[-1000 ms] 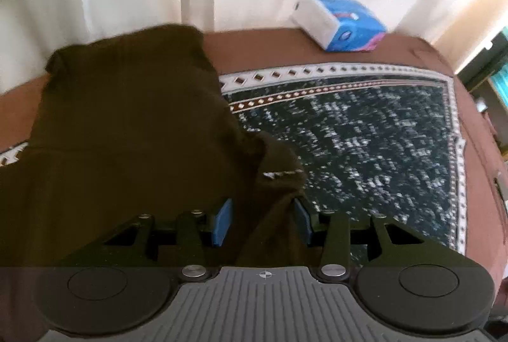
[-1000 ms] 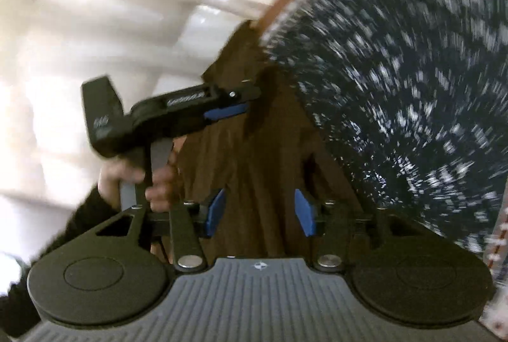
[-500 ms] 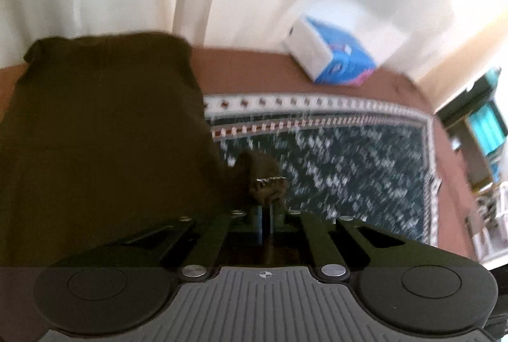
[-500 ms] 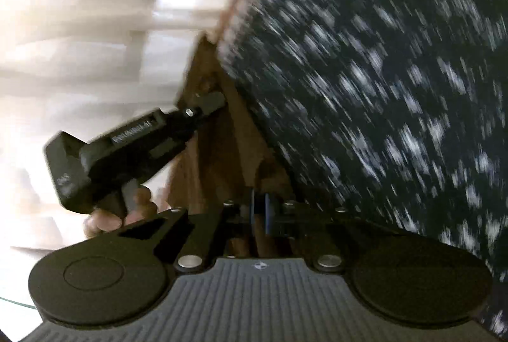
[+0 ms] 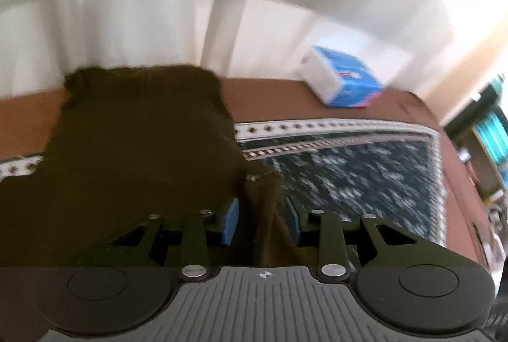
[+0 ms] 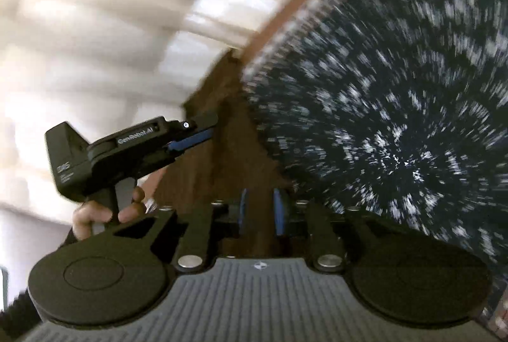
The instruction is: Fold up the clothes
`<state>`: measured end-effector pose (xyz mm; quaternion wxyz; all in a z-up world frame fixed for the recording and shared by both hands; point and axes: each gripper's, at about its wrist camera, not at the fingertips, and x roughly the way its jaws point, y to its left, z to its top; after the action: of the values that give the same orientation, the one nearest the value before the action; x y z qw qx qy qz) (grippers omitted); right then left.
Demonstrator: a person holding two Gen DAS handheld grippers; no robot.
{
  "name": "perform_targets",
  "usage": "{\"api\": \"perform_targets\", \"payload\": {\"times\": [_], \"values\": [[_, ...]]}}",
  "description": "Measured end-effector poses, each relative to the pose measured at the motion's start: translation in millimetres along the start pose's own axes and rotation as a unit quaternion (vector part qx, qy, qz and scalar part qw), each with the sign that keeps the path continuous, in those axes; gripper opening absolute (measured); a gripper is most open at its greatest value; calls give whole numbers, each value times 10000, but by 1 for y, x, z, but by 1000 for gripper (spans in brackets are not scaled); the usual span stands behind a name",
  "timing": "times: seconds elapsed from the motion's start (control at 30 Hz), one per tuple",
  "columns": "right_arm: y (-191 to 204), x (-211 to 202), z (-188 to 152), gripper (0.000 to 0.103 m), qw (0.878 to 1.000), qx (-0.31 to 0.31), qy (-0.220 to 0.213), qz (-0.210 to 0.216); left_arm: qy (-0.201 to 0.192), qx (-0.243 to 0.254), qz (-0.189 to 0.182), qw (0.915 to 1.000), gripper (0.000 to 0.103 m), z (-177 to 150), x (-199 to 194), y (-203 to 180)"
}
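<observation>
- Left wrist view: the left gripper (image 5: 262,219) points down over a dark brown garment (image 5: 136,157) lying on the left part of a dark patterned cloth with a white border (image 5: 365,177). A ridge of the garment rises between the blue pads (image 5: 230,219), which stand apart and are opening; they do not press on the fabric.
- Half a second ago these pads were pinched together on that ridge; now they have let go, and the view sits higher.
- A blue and white packet (image 5: 343,80) lies far right on the brown surface (image 5: 270,100), near pale curtains (image 5: 143,18).
- Right wrist view: the right gripper (image 6: 259,211) has a strip of the garment (image 6: 235,151) between its blue pads, which are parted a little and opening; contact with the fabric cannot be told. Half a second ago they were closed.
- To the left, a person's hand (image 6: 104,211) grips the handle of the left gripper (image 6: 203,132), which reaches rightward, level, to the garment's edge.
</observation>
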<state>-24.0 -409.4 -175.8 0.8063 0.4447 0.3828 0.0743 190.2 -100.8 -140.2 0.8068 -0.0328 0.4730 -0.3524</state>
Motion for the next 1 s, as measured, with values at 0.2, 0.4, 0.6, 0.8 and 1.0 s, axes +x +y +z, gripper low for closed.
{"api": "perform_targets", "payload": {"times": [0.2, 0.4, 0.6, 0.8, 1.0], "values": [[30, -55, -53, 36, 9983, -537, 201, -119, 638, 393, -593, 9954, 52, -75, -65, -18], [36, -79, -139, 40, 9951, -543, 586, -590, 1391, 571, -863, 9849, 56, -174, -76, -37], [42, -90, -207, 42, 9884, -673, 837, -1073, 1419, 76, -905, 9857, 56, -200, -74, -41], [31, -90, -238, 47, 9826, -743, 1117, -1288, 1351, -49, -999, 9858, 54, -202, -66, -53], [31, -92, -245, 3, 9810, -837, 1456, -972, 1170, -337, -785, 9895, 0, -200, -81, -49]]}}
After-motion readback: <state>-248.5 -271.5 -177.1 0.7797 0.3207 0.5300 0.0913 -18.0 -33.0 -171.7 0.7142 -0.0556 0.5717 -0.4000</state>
